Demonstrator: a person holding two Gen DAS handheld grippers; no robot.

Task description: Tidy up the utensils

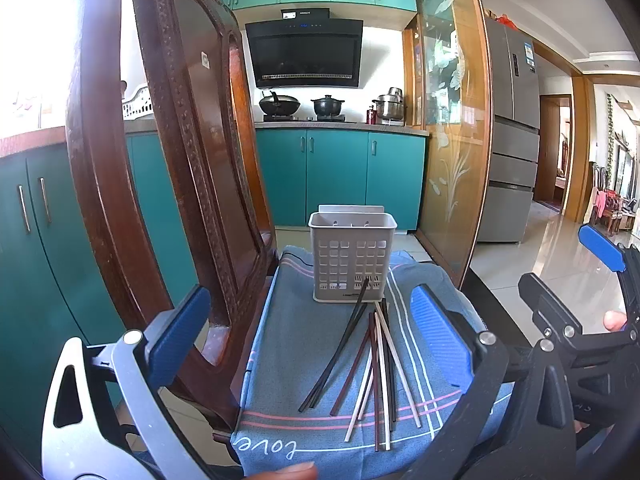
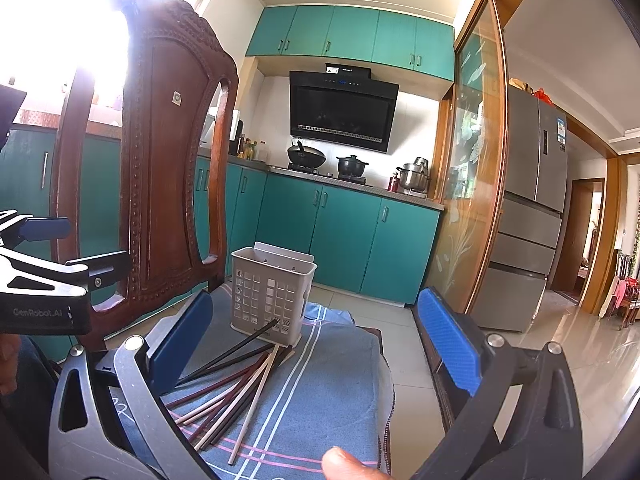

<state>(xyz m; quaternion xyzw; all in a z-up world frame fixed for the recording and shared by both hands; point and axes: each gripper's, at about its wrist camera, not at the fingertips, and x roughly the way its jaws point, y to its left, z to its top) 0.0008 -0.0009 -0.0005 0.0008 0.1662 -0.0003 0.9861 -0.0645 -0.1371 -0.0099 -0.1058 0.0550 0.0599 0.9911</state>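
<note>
Blue cloth (image 1: pixel 304 344) bears chopsticks (image 1: pixel 376 364), ends touching the holder (image 1: pixel 352 260).

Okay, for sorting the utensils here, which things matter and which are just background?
For the job:
chopsticks
grey slotted holder
left hand-held gripper, open
right hand-held gripper, open

Just there:
blue cloth
wooden chair back
wok
black pot
steel pot
fridge

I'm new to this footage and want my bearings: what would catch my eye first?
A fan of black, maroon and white chopsticks lies on a blue towel draped over a chair seat. Behind them stands an empty grey perforated utensil holder, one black chopstick leaning on it. The carved wooden chair back looms left, both grippers open.
</note>
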